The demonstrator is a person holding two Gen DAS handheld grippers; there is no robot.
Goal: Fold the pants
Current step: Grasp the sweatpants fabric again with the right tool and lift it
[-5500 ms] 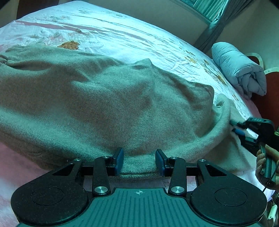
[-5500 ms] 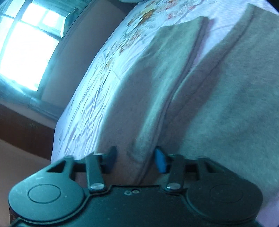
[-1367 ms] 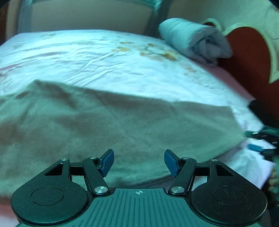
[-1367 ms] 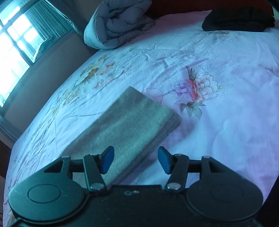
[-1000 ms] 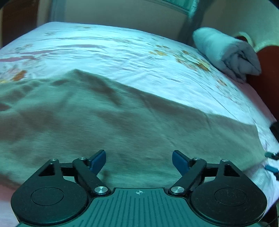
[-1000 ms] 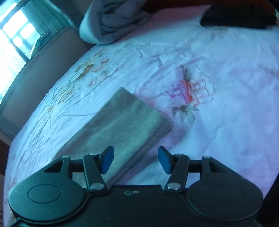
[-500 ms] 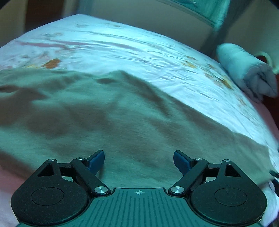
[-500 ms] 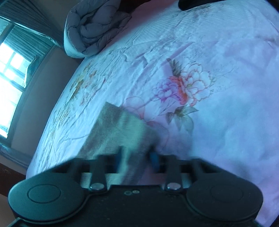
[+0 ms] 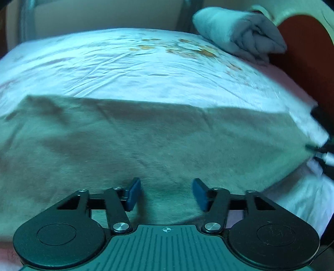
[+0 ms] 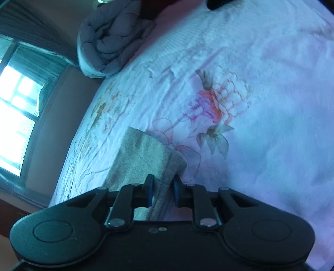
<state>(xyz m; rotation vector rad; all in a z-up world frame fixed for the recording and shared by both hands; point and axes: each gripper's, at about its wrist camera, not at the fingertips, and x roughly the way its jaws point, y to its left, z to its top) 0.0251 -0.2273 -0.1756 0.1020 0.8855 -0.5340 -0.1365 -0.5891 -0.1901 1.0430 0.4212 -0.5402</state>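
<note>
— Blue pads on the right gripper (image 10: pixel 162 190) are pinched in close on the end of the grey pants (image 10: pixel 144 158), with a fold of the fleecy cloth squeezed between them.

— And the left gripper (image 9: pixel 166 193)?

— Its jaws have just been closing but stand partly apart. The pants (image 9: pixel 146 146) lie under and between the blue pads (image 9: pixel 133 193), yet neither pad presses on the cloth, so nothing is gripped there.

— Where do the pants sit overall?

— Flat on the bed sheet (image 9: pixel 146 68), spread wide across the left wrist view from edge to edge, with soft creases toward the left side. From the right wrist, only a narrow end shows, rising off the sheet (image 10: pixel 271 104) into the jaws, just beside a printed pink and orange flower (image 10: pixel 210 108).

— Anything further out?

— A rolled grey quilt (image 10: pixel 110 41) lies at the far corner of the bed, beside a reddish-brown headboard (image 9: pixel 309 54) in the left wrist view. A bright window (image 10: pixel 14 112) with a curtain is at the left of the right wrist view, and something dark (image 10: pixel 217 4) lies at the top edge of the bed; I can't tell what. At the far right of the left wrist view, a blurred dark shape touches the end of the pants, too smeared to name.
</note>
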